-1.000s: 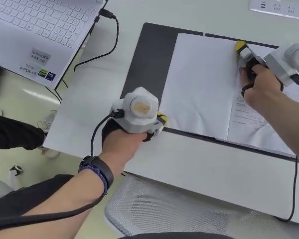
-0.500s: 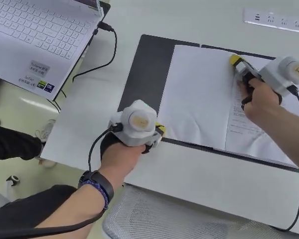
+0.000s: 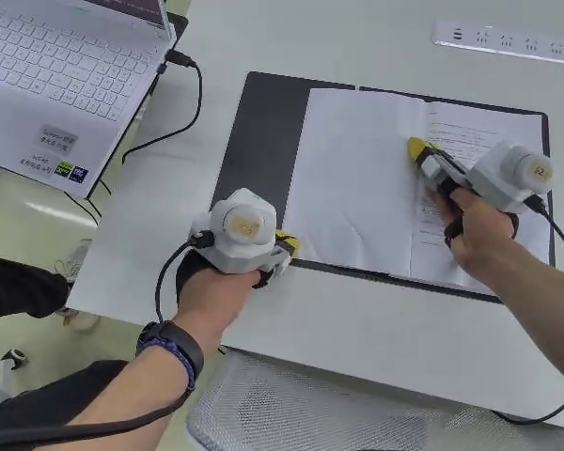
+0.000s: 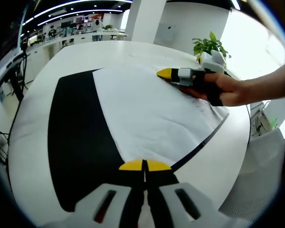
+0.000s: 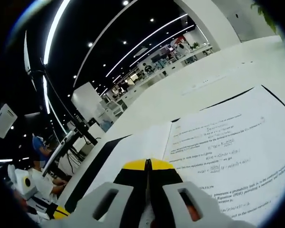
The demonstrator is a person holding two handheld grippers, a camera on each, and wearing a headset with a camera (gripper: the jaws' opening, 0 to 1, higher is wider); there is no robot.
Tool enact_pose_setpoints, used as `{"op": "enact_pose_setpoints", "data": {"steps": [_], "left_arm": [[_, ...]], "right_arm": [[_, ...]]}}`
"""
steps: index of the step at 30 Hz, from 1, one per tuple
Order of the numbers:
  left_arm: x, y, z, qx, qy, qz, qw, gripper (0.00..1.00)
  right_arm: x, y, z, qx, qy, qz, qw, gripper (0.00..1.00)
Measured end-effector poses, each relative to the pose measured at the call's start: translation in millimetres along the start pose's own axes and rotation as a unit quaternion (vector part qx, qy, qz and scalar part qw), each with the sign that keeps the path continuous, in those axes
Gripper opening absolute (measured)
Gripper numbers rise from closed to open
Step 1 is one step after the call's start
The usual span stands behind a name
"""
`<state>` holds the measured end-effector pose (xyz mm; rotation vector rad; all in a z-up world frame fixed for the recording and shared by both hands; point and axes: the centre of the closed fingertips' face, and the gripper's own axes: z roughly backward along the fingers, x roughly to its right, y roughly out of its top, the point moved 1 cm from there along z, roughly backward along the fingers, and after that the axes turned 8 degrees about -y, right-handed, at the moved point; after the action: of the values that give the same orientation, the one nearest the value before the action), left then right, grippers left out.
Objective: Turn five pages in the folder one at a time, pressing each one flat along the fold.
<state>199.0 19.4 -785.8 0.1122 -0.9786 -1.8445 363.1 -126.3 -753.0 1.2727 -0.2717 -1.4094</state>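
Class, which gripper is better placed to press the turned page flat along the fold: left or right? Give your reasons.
Right, probably. The right gripper, jaws shut, rests at the fold of the folder. The left gripper sits at the near corner of the turned page, away from that fold.

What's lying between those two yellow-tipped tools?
A blank white page of the open folder spans from the left tool to the right tool, in the head view.
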Motion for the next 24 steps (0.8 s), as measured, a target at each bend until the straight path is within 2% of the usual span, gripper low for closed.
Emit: {"op": "enact_pose_setpoints", "data": {"steps": [8, 13, 24], "left_arm": [[0.7, 0.2, 0.0, 0.001, 0.001, -0.003, 1.0, 0.0], [0.9, 0.3, -0.2, 0.001, 0.0, -0.007, 1.0, 0.0], [1.7, 0.2, 0.0, -0.003, -0.001, -0.006, 1.0, 0.0]], "right_arm": [[0.2, -16.0, 22.5, -0.014, 0.022, 0.011, 0.9996, 0.0], [0.4, -25.3, 34.9, -0.008, 0.024, -0.002, 0.9997, 0.0], [-8.6, -41.8, 52.8, -0.028, 0.037, 0.008, 0.9989, 0.0]]}}
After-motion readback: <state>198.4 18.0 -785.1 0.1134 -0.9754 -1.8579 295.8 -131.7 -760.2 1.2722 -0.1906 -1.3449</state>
